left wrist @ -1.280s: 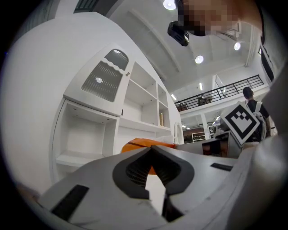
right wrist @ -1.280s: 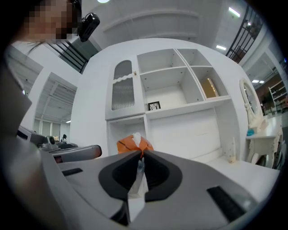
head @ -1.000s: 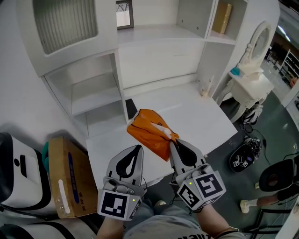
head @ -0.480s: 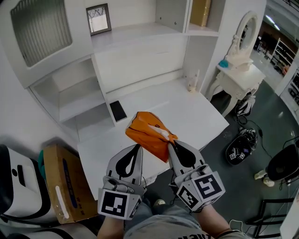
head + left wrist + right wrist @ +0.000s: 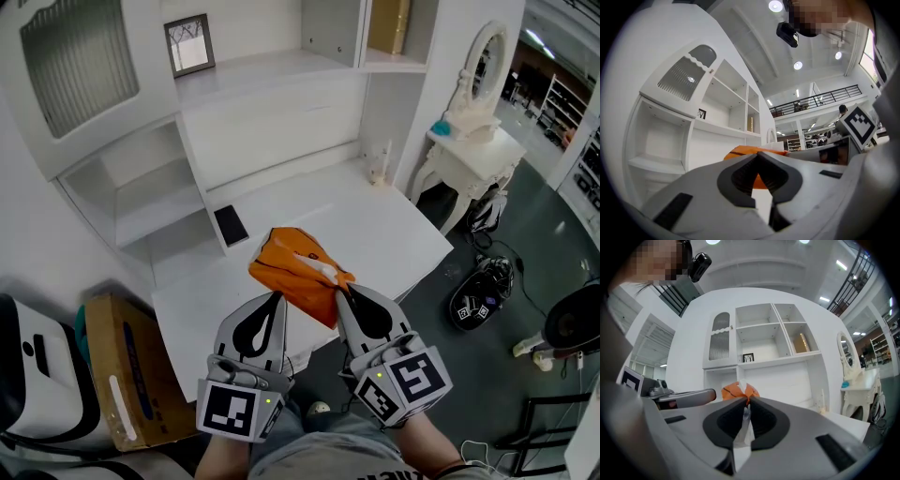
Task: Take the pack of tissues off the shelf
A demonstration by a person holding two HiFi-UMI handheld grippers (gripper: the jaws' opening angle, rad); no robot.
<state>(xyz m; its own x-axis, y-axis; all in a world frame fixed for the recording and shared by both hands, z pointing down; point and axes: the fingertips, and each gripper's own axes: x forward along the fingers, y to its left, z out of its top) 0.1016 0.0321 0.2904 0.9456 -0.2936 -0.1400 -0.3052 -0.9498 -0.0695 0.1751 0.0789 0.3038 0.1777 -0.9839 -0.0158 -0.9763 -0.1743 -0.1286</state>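
Note:
The pack of tissues (image 5: 295, 272) is orange with a white tissue at its slot. It hangs in the air above the front of the white desk (image 5: 384, 234), off the shelf. My right gripper (image 5: 344, 290) is shut on the pack's near edge; in the right gripper view white film runs between the jaws (image 5: 746, 402) and the orange pack (image 5: 736, 391) shows just past them. My left gripper (image 5: 276, 296) sits beside the pack at its left, shut and holding nothing. In the left gripper view its jaws meet (image 5: 757, 155) with the pack (image 5: 745, 150) behind them.
A black phone (image 5: 231, 225) lies at the desk's back left. A picture frame (image 5: 187, 44) stands on the upper shelf and a gold box (image 5: 389, 23) in a cubby. A cardboard box (image 5: 127, 370) sits left, a white vanity with mirror (image 5: 473, 127) right.
The shelf unit and desk have slid left and farther off in the head view. Both grippers and the orange pack keep the same place, the right one still gripping it.

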